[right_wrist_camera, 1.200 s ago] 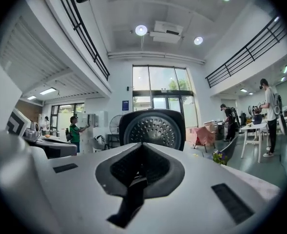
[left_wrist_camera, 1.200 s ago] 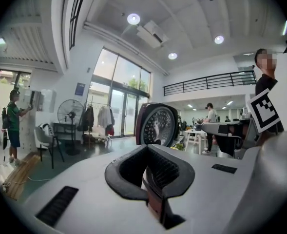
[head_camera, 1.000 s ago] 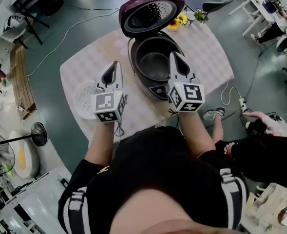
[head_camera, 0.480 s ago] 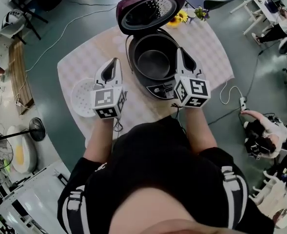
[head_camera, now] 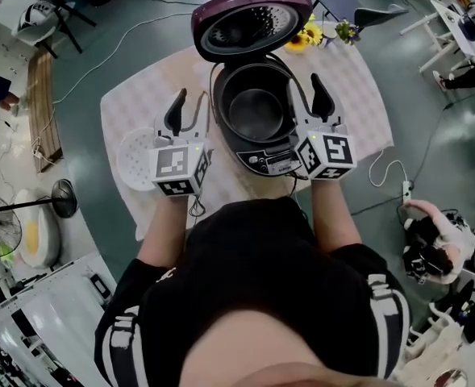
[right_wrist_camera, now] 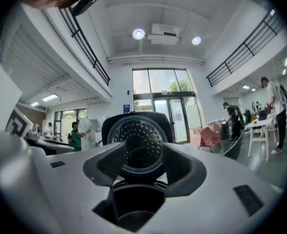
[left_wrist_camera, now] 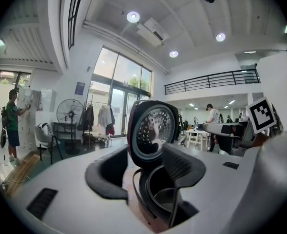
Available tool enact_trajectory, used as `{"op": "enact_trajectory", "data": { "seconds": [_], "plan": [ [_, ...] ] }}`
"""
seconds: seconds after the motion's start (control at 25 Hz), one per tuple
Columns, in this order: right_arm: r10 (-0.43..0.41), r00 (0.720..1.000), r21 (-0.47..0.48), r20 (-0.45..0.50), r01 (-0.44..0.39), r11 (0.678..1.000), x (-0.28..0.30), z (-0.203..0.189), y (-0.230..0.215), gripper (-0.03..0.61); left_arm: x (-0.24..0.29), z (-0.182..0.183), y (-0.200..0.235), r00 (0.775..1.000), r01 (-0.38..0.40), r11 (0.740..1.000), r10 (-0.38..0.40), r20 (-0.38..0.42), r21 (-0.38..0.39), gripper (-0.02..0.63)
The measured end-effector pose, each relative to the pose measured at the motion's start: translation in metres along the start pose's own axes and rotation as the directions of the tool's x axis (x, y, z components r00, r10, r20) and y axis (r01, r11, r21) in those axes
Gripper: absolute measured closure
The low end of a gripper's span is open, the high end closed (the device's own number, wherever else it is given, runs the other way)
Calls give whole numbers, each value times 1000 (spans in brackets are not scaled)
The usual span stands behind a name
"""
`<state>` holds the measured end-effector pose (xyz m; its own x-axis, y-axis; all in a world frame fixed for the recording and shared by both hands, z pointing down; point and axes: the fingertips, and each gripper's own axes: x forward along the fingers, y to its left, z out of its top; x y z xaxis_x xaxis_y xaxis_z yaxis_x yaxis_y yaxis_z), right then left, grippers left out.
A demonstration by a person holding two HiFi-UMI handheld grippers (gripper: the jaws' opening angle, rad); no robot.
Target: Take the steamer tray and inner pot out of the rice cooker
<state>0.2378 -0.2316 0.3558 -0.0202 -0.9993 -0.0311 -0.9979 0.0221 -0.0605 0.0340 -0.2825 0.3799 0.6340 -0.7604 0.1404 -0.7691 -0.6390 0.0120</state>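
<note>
The rice cooker (head_camera: 263, 153) stands open on the table, its purple lid (head_camera: 252, 22) tipped back and the dark inner pot (head_camera: 256, 111) inside. The white steamer tray (head_camera: 136, 158) lies on the table to the cooker's left. My left gripper (head_camera: 187, 113) hovers between tray and cooker; its jaws have just been opening, with nothing between them. My right gripper (head_camera: 309, 101) is at the cooker's right rim; its jaws have also just been opening, and they are empty. The left gripper (left_wrist_camera: 145, 172) looks at the lid (left_wrist_camera: 153, 130) and the right gripper (right_wrist_camera: 142, 172) at the pot (right_wrist_camera: 133, 204).
The table (head_camera: 140, 103) has a checked cloth. Yellow flowers (head_camera: 302, 35) stand behind the lid. A white cable (head_camera: 386, 164) trails on the floor at the right, near a seated person (head_camera: 431, 240). A fan (head_camera: 60, 208) stands on the floor at the left.
Both grippers have moved forward beside the cooker, the right one up to its right rim. Both pairs of jaws, shut before, now stand apart.
</note>
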Motion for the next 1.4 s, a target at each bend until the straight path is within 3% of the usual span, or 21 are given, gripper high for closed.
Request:
{"op": "enact_trajectory", "data": {
  "seconds": [0.04,0.12,0.36,0.52,0.68,0.8,0.92,1.0,1.04,1.12,1.2,1.4],
  "plan": [
    [27,1000,36,8,-27,999,3,1,-1,324,3,2,-4,1000,17,1000,-17,6,-15,349],
    [58,998,69,9,-58,996,5,0,-3,256,7,3,-11,999,45,997,-44,10,-60,236],
    [113,992,122,-59,-105,987,11,-12,-13,221,13,-4,-21,994,83,992,-89,-67,-93,222],
    [224,962,217,-155,-188,958,12,-31,-21,224,17,-23,-34,967,170,975,-193,-167,-146,224],
    [307,923,390,-234,-200,899,13,-50,-35,225,18,-46,-32,944,160,968,-207,-255,-196,227],
    [349,897,561,-270,-148,814,14,-67,-50,225,18,-57,-34,930,161,937,-249,-269,-310,233],
    [456,852,718,-256,-148,680,16,-81,-54,227,19,-65,-40,903,191,849,-349,-251,-493,239],
    [534,817,782,-219,-181,596,17,-87,-53,227,21,-69,-44,880,202,756,-419,-223,-622,239],
    [561,799,800,-216,-184,571,16,-92,-54,227,22,-72,-46,869,201,704,-449,-207,-681,239],
    [597,766,824,-240,-165,542,12,-104,-57,227,24,-78,-47,853,184,601,-491,-178,-778,239],
    [628,732,850,-265,-130,511,9,-116,-60,227,25,-85,-47,841,157,517,-517,-160,-842,239],
    [695,649,896,-309,-47,442,4,-139,-66,239,22,-105,-54,791,116,363,-597,-135,-925,239]
  ]
}}
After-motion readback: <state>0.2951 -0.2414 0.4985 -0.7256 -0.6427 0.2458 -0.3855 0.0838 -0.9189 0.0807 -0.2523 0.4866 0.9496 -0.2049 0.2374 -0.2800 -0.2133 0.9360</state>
